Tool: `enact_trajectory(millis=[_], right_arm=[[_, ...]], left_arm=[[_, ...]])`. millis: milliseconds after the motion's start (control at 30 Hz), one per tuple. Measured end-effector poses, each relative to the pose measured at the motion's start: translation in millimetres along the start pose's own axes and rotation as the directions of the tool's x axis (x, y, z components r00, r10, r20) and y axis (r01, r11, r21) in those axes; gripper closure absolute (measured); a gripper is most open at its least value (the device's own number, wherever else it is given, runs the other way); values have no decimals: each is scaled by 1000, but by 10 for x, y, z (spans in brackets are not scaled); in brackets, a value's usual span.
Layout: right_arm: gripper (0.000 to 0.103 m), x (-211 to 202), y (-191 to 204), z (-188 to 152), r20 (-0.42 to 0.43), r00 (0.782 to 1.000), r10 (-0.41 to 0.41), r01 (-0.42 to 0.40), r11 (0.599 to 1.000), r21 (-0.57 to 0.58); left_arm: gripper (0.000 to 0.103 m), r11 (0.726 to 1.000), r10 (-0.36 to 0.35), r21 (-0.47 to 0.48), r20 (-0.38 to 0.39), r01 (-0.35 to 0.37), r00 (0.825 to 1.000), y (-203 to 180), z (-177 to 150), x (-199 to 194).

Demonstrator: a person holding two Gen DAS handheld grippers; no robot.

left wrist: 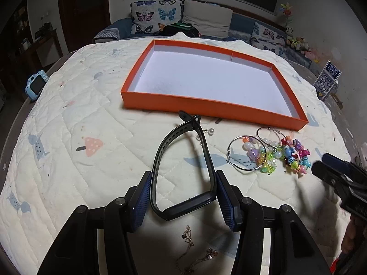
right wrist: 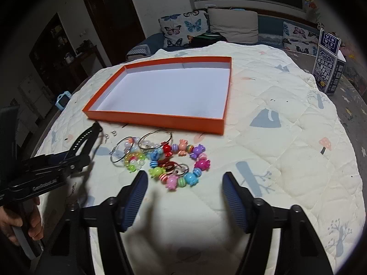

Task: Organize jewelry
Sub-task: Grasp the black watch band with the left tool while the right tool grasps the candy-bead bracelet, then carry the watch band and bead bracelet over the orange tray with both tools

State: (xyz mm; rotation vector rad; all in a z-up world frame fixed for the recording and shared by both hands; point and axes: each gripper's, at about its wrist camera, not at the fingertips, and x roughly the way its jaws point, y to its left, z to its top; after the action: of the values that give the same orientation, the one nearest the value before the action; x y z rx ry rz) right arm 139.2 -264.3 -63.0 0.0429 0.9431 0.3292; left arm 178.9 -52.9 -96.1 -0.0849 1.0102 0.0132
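Note:
My left gripper is shut on a black wristband; its blue pads press the loop's two sides. The strap end points at the orange tray, whose white inside holds nothing. In the right wrist view the left gripper comes in from the left with the wristband. My right gripper stands open over the quilt, its fingertips either side of the near edge of a colourful bead bracelet. Two silver hoop earrings, a pastel bead bracelet and small pearl earrings lie nearby. A thin chain necklace lies under the left gripper.
A white quilt covers the table. A blue toy camera sits at its left edge and a dark patterned box at the far right. Behind is a sofa with butterfly cushions. A hand holds the left gripper's handle.

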Motion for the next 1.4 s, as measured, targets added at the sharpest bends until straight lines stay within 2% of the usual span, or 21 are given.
enact_trajectory(millis=[233, 467, 700, 1000, 1067, 1133, 1200, 1400], right_arm=[[61, 119, -43, 67, -18, 1000, -19, 19, 1000, 10], [62, 208, -25, 166, -26, 999, -32, 30, 996, -79], [63, 325, -32, 200, -70, 998, 9, -22, 982, -189], [63, 408, -45, 242, -113, 992, 53, -91, 928, -361], [65, 426, -33, 247, -123, 990, 65, -108, 916, -387], [72, 430, -11, 242, -121, 990, 68, -113, 901, -419], [79, 428, -18, 244, -124, 989, 76, -123, 895, -429], [79, 348, -37, 212, -101, 992, 75, -109, 910, -400]], left_arm=[[46, 1000, -22, 19, 20, 22, 1000, 12, 22, -65], [46, 999, -32, 18, 11, 32, 999, 67, 43, -32], [46, 999, -30, 23, 3, 30, 1000, 95, 58, 35], [46, 999, -26, 35, -4, 26, 1000, 73, 104, 119], [46, 999, -27, 38, -4, 27, 1000, 58, 112, 129], [46, 999, -25, 46, -4, 25, 1000, 44, 124, 139], [46, 999, -25, 47, -4, 25, 1000, 35, 129, 141], [46, 998, -25, 52, 4, 25, 1000, 14, 142, 119]])
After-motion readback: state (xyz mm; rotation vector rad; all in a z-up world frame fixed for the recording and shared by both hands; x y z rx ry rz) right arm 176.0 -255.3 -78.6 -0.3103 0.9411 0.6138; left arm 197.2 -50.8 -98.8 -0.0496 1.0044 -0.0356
